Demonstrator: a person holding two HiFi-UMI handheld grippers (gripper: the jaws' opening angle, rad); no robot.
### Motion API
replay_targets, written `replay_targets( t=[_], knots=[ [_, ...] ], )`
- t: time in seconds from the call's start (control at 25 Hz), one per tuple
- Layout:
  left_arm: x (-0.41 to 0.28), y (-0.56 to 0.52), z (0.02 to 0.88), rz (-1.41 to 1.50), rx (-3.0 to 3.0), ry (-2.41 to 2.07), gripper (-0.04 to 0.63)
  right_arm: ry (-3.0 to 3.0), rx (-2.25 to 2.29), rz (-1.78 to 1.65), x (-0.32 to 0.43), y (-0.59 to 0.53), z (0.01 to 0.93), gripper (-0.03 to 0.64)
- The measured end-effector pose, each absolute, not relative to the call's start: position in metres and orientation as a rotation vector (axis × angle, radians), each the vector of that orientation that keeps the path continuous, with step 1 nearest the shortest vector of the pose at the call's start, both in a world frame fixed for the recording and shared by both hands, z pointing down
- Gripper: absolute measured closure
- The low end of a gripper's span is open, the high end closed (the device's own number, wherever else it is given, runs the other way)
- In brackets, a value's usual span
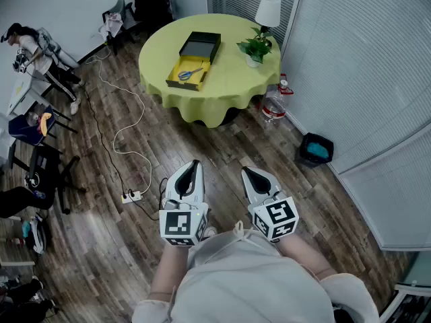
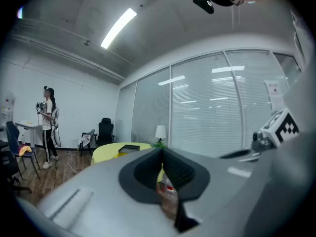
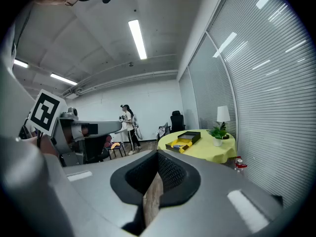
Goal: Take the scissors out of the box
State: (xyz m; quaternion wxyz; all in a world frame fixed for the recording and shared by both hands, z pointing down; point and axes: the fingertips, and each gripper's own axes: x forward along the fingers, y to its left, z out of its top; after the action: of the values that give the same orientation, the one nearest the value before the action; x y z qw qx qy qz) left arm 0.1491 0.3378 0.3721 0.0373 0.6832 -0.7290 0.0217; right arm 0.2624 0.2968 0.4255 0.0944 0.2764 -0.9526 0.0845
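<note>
From where I stand, the round table under a yellow-green cloth (image 1: pixel 229 79) is well ahead of the person, and nothing at it has been touched yet. The left gripper (image 1: pixel 194 163) and the right gripper (image 1: pixel 246 171) are held low and side by side, far short of the table, both pointing toward it. Each has its 2 jaws pressed together with nothing between them; only floor shows through the slit under the pads.

On the table, near the edge that faces the person, lies the shallow open box with a yellow lining (image 1: pixel 174 73); the blue-handled scissors (image 1: pixel 190 73) lie flat inside it, about in the middle. Just behind the box, toward the table's centre, sits a flat black lid (image 1: pixel 200 46). On the table's right side stand a small green potted plant (image 1: pixel 254 48) and a white-shaded lamp (image 1: pixel 268 11); a clear plastic bottle (image 1: pixel 273 103) stands on the floor just beside the table's right flank. A white cable (image 1: pixel 128 130) snakes over the floor left of the table.

The step in hand, as I judge it, is simply closing the distance. To do it well, the person should keep right of the cable, stop at the table's near edge, and spread 1 gripper's jaws before reaching in. That gripper should come down from above, take the scissors near the pivot, and lift straight up clear of the box wall; the other gripper could steady the box.
</note>
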Motion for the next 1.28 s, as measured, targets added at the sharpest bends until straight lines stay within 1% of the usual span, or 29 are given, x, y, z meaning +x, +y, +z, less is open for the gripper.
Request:
replay_targets(
  t=[0.6,1.04,1.28],
  knots=[
    [0.112,0.347,0.379,0.083,2.1,-2.213,0.588,-2.813,0.84,0.331,0.226,0.302,0.434,0.617],
    [0.022,0.374,0.398,0.043,2.048,-2.205,0.588,-2.781,0.851,0.387,0.147,0.321,0.456,0.617],
    [-0.011,0.365,0.414,0.018,1.968,-2.207,0.588,-2.741,0.814,0.396,0.118,0.305,0.47,0.617]
  ],
)
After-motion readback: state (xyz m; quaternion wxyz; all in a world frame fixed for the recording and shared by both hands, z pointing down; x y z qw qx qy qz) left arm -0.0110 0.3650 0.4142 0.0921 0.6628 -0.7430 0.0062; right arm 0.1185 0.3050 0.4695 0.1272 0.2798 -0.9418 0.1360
